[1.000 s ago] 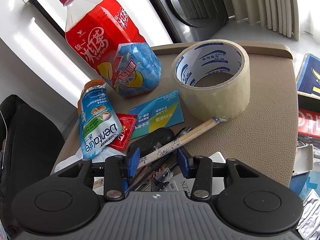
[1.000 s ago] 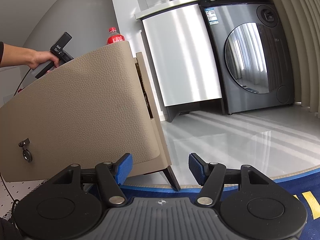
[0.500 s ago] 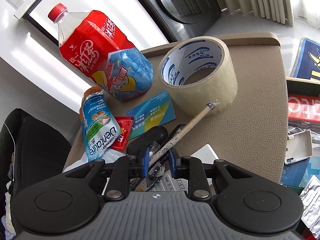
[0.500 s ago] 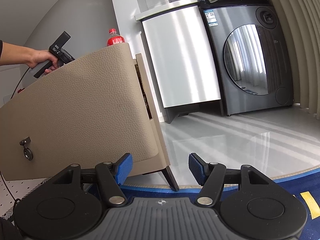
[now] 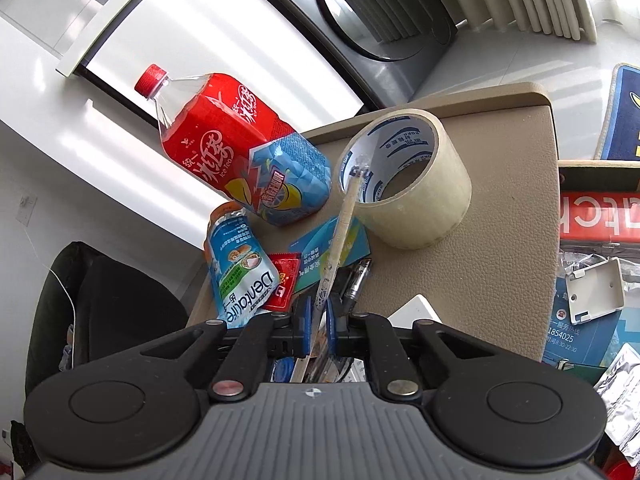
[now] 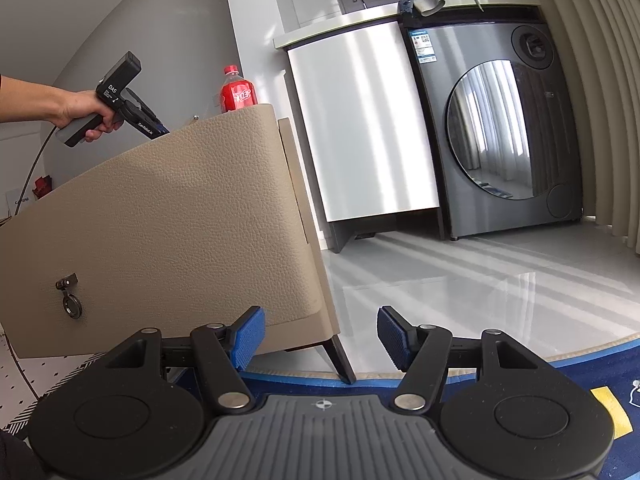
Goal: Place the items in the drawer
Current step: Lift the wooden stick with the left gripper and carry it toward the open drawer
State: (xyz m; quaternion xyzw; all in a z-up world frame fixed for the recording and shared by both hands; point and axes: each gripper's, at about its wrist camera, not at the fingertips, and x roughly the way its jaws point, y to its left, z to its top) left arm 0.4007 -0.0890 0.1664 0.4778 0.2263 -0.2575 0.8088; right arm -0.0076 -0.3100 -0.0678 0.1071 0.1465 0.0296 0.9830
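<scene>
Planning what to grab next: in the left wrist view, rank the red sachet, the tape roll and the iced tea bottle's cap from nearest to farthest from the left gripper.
1. Red sachet: just beyond the left gripper, slightly left.
2. Tape roll: farther out, to the right, mid-tabletop.
3. Bottle cap: farthest, up and left, at the tabletop's far edge.

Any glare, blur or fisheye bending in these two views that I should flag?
Left wrist: sharp, strong bending; sunlit white cabinet nearly blown out behind the iced tea bottle; wrapped chopsticks readable. Right wrist: sharp; washing machine door mirrors the curtains, striped glare on the floor.
</scene>
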